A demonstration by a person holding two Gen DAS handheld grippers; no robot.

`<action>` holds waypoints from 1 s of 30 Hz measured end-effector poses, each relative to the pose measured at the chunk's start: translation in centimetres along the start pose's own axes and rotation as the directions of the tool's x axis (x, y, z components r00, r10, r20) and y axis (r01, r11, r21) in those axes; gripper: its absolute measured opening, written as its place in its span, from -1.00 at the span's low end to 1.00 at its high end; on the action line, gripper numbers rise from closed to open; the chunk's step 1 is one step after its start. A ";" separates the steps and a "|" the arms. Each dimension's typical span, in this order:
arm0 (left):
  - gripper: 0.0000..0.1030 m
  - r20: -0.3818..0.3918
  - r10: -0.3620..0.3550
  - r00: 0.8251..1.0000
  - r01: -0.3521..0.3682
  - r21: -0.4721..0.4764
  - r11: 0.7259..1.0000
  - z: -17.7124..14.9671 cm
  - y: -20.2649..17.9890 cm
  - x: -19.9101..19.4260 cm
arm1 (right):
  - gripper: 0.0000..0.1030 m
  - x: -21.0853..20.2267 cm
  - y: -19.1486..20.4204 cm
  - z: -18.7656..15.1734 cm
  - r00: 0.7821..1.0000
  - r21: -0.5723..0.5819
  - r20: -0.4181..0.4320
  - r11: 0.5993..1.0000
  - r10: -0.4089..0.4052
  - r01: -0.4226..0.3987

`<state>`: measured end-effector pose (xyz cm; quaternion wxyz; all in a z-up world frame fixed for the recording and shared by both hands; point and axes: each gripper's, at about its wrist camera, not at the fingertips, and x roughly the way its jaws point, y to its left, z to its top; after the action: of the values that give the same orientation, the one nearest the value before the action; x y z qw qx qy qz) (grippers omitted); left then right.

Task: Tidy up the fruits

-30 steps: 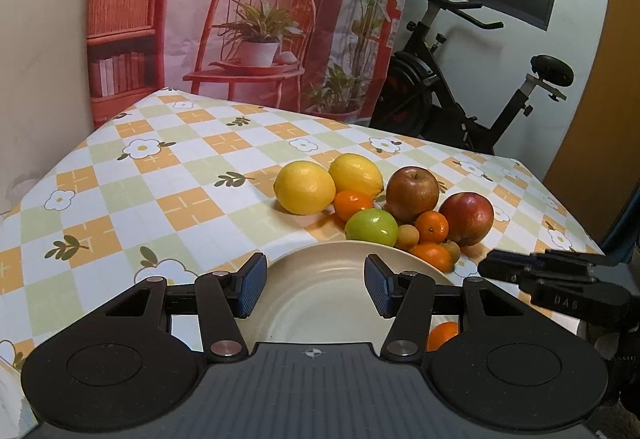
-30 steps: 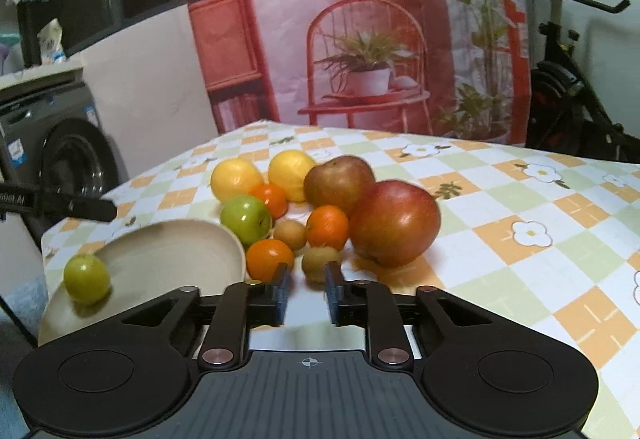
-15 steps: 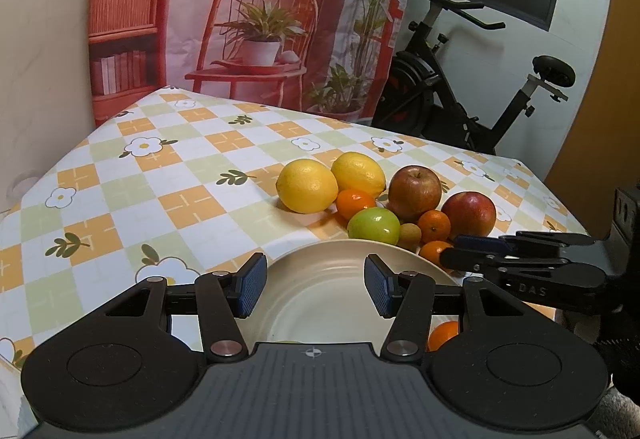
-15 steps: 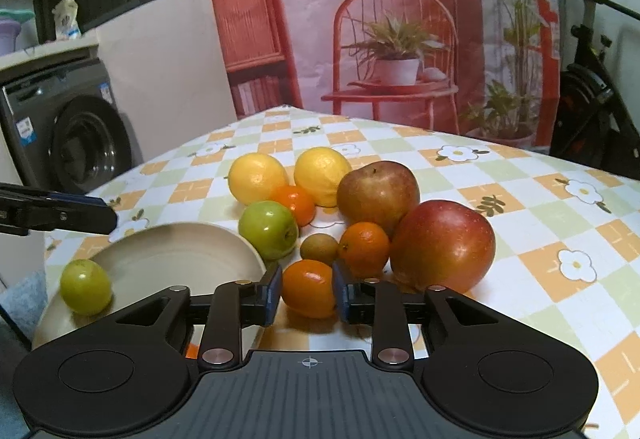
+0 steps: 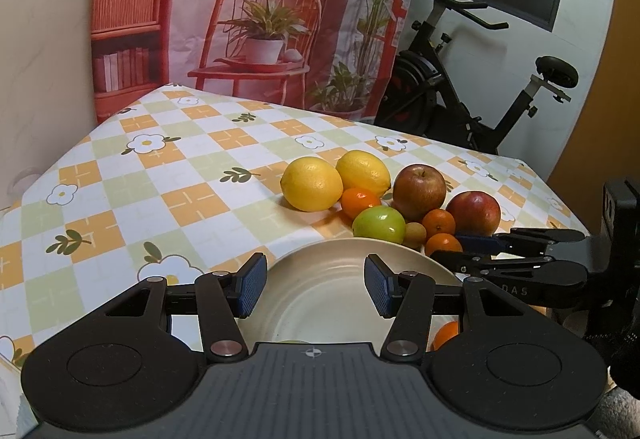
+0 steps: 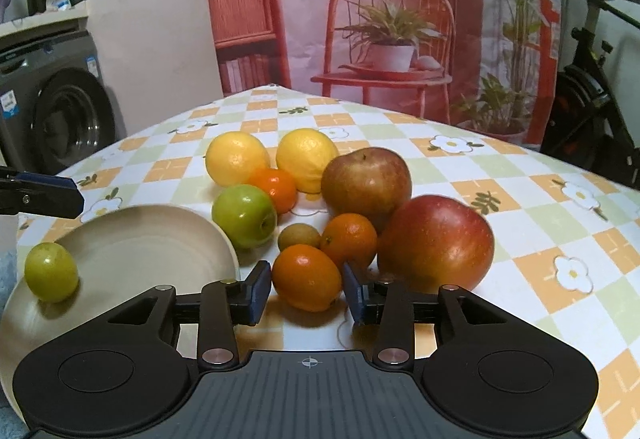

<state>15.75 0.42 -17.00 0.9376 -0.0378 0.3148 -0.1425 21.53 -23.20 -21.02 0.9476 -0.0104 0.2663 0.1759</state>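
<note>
The right gripper (image 6: 306, 289) points downward over the table (image 6: 520, 175), and its jaws are opening; a small orange fruit (image 6: 306, 277) sits between the blue pads, with a thin gap visible on each side, so the pads do not press it. This fruit is oval, glossy and bright orange, and its long axis lies roughly across the jaws, a little tilted down to the right in the right wrist view. It rests on the checkered cloth just beside the rim of the beige plate (image 6: 224, 239), near the table's front edge. Behind it lie a small brownish fruit (image 6: 298, 236), another orange one (image 6: 349, 239) and a big red apple (image 6: 436, 239). The left gripper (image 5: 312, 285) also points downward, above the plate (image 5: 416, 255), with its jaws moderately apart and nothing between them. A small green fruit (image 6: 51, 272) lies on the plate.
</note>
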 end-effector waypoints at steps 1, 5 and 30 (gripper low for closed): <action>0.10 0.000 0.000 1.000 0.000 0.000 1.000 0.0 0.0 0.0 | -0.31 -0.1 0.0 -0.2 1.000 0.003 0.010 1.000 -0.001 0.001; 0.10 -0.002 -0.001 1.000 0.001 0.001 1.000 0.0 0.0 0.0 | -0.31 -0.9 0.2 -0.7 0.999 -0.016 0.050 1.000 0.020 -0.020; 0.10 -0.071 -0.084 0.994 0.090 0.074 0.993 3.9 -3.7 6.7 | -0.31 -3.6 -1.3 -1.8 0.984 0.099 0.167 0.994 -0.058 0.042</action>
<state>22.25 -5.17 -17.17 0.9200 -0.0105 0.3389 -0.1965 18.21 -25.82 -20.78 0.9704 0.0429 0.1926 0.1394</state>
